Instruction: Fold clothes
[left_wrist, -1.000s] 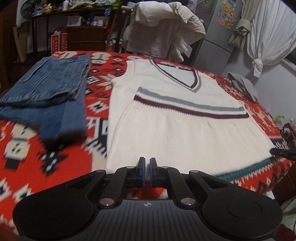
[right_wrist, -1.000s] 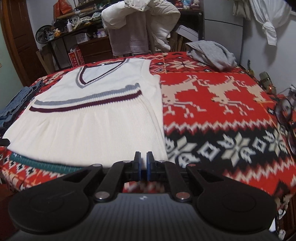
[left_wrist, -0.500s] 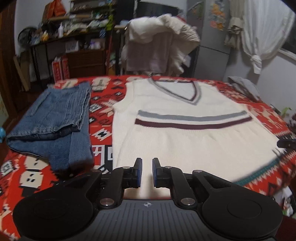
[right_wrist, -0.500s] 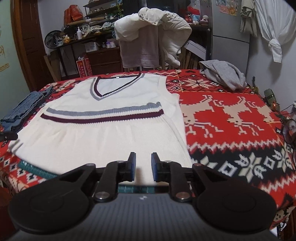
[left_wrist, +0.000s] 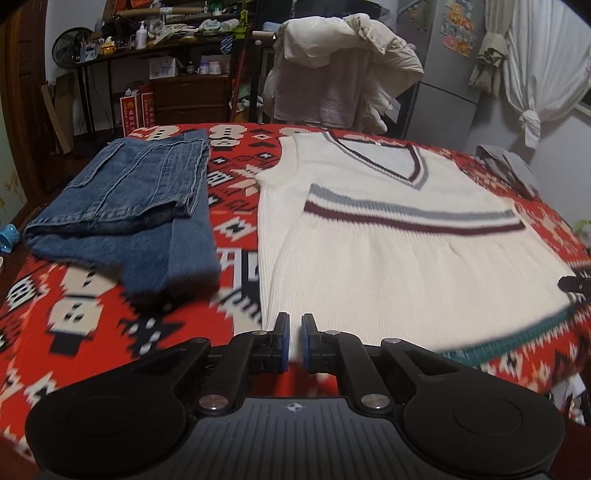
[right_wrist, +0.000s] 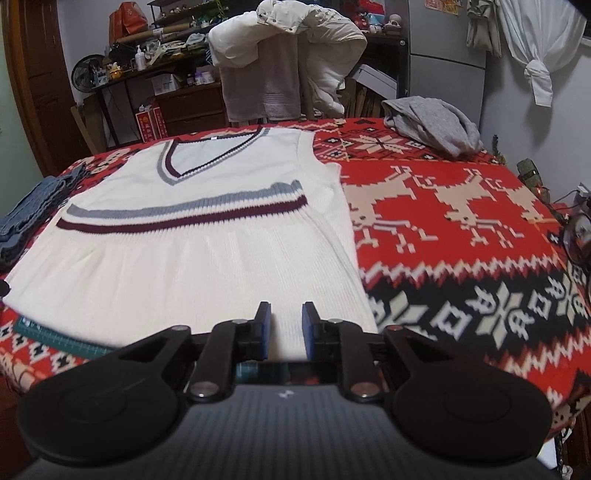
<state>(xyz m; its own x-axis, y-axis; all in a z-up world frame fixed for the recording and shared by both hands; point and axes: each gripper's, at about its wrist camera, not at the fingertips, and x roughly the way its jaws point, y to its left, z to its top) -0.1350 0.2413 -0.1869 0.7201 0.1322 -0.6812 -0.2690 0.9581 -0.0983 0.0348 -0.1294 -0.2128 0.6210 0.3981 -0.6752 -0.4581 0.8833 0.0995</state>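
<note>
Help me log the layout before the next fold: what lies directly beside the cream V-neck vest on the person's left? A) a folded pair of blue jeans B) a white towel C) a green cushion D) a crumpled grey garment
A: the folded blue jeans lie on the red patterned blanket left of the cream vest; the grey garment sits at the far right.

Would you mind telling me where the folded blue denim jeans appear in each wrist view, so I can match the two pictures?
Left wrist view: the folded blue denim jeans fill the left-centre, beside the vest.
Right wrist view: only their edge shows at the far left.
Shared landmark: the cream knitted V-neck vest with grey and maroon stripes, flat on the red patterned cloth.
</note>
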